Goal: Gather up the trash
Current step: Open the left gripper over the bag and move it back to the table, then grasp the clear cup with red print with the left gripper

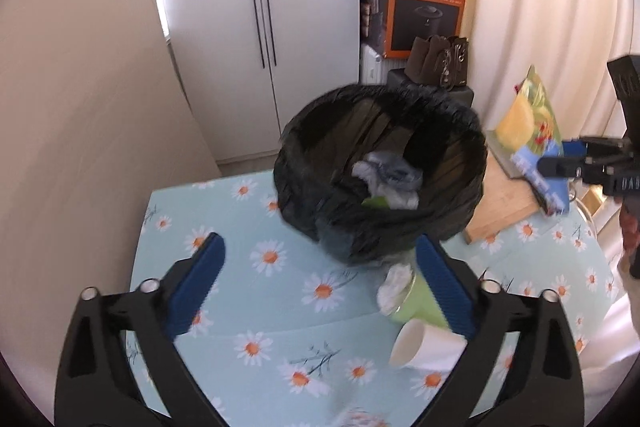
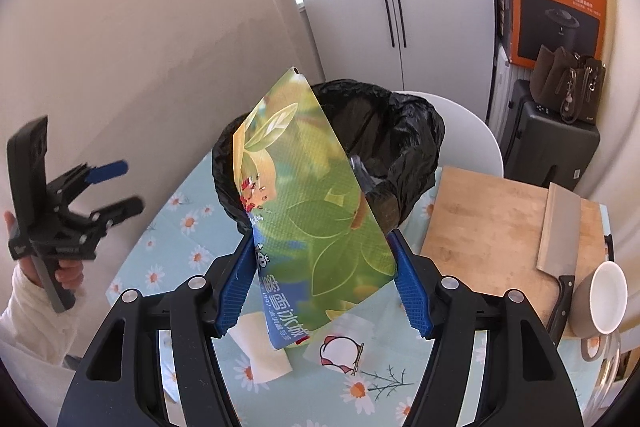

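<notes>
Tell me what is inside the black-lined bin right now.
In the left wrist view, the bin holds crumpled grey-white wrapping with a green scrap at its edge. Anything beneath that pile is covered. In the right wrist view, the held green packet blocks most of the opening.

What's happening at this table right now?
A person is clearing trash from a daisy-print table into a bin lined with a black bag, holding a tool in each hand. The right tool grips a flattened green and yellow drink carton in front of the bin. The left tool is open and empty; crumpled wrappers already lie in the bin. A green cup stuffed with tissue and a tipped white paper cup are still on the table.
</notes>
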{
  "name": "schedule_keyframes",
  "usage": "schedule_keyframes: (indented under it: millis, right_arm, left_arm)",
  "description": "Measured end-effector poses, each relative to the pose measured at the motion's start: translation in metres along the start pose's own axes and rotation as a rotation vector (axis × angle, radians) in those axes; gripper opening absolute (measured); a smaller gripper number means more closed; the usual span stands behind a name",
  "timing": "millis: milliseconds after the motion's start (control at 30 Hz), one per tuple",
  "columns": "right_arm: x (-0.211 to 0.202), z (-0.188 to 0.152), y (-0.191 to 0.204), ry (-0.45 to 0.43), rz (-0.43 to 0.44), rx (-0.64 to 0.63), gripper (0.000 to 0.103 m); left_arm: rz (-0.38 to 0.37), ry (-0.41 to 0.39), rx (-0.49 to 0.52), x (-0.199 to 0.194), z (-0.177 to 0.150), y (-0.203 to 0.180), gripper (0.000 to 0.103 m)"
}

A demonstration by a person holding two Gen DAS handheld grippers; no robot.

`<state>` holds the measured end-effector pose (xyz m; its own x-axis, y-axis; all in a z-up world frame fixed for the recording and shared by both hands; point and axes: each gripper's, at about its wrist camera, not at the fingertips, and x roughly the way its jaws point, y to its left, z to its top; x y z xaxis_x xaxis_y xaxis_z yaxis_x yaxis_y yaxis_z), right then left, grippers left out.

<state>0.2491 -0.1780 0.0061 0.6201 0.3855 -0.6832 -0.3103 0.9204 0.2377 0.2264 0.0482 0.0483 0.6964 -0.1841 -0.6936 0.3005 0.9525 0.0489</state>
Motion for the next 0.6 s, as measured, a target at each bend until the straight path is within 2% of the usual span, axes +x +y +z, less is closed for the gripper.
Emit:
schedule_keyframes:
  millis: [267,500,600]
  right_arm:
    - [0.007,0.002,0.0,0.023,0.009,-0.005,0.061]
    - [0.011,0.001,0.003,0.04,0.024,-0.023,0.062]
    - [0.013,-0.001,0.004,0.05,0.029,-0.031,0.062]
  left_arm:
    - [-0.026,0.109,-0.028,0.006,-0.061,-0.001,0.097]
    - [-0.101,0.264,0.044,0.019,-0.118,-0.038,0.097]
    - [-0.151,0.326,0.035,0.025,-0.14,-0.049,0.097]
